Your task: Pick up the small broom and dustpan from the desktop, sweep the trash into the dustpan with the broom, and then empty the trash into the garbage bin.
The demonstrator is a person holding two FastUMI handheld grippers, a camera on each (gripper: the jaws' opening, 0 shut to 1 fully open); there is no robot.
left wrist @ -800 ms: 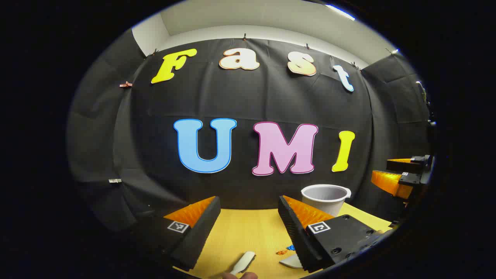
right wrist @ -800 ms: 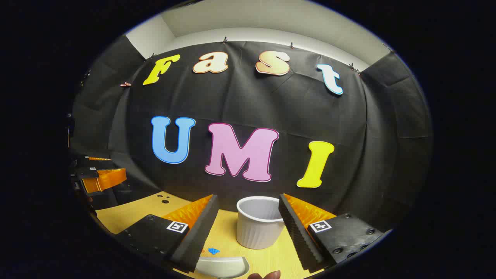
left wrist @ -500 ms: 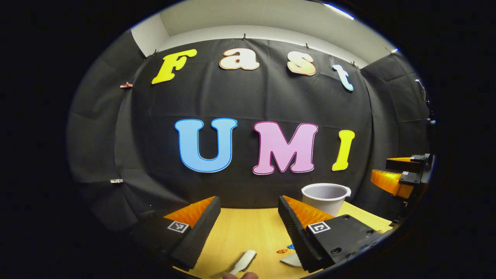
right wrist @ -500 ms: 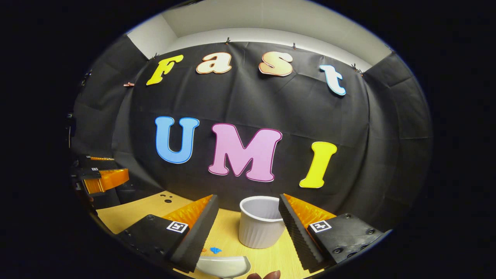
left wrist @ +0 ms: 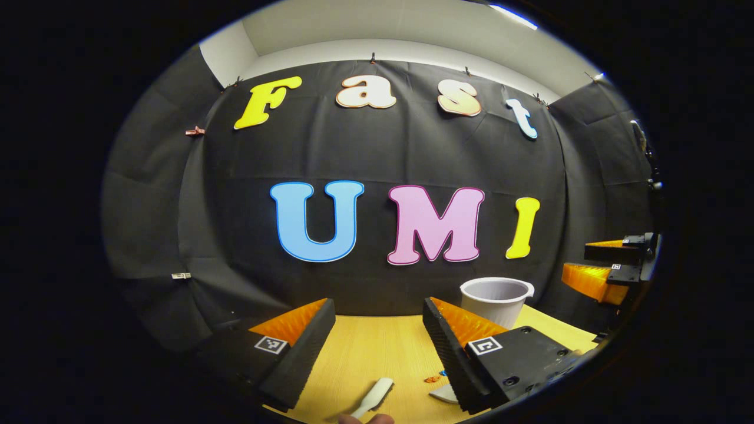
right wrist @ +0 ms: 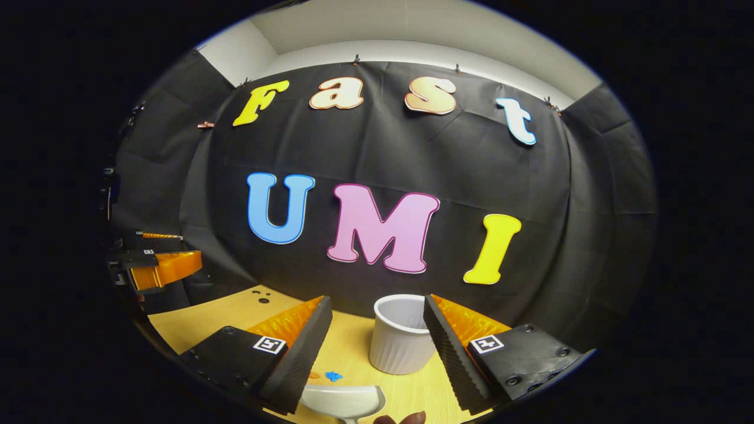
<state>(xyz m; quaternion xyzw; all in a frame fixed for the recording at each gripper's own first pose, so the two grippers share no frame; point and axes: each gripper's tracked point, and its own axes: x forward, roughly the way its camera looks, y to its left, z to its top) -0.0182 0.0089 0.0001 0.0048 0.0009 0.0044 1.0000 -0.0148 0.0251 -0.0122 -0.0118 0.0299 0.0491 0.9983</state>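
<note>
My left gripper (left wrist: 378, 306) is open above the wooden desk (left wrist: 377, 353), holding nothing. Below it, at the near edge, lies a slim white handle (left wrist: 374, 397), seemingly the small broom's. Orange and blue trash bits (left wrist: 436, 378) lie beside a white dustpan corner (left wrist: 443, 393) that the finger partly hides. My right gripper (right wrist: 377, 301) is open too, above the white dustpan (right wrist: 344, 400). The trash bits (right wrist: 330, 375) lie just beyond the pan. The white ribbed garbage bin (right wrist: 403, 344) stands upright behind it, and at the right in the left gripper view (left wrist: 496, 297).
The black cloth wall closes off the back of the desk. The right gripper (left wrist: 607, 271) hangs at the far right of the left gripper view, and the left gripper (right wrist: 159, 265) at the far left of the right gripper view. A fingertip (right wrist: 400, 419) shows at the bottom.
Both views have drifted slightly. In the right gripper view the bin has slid right and more of the dustpan shows. The broom handle sits a little higher in the left gripper view.
</note>
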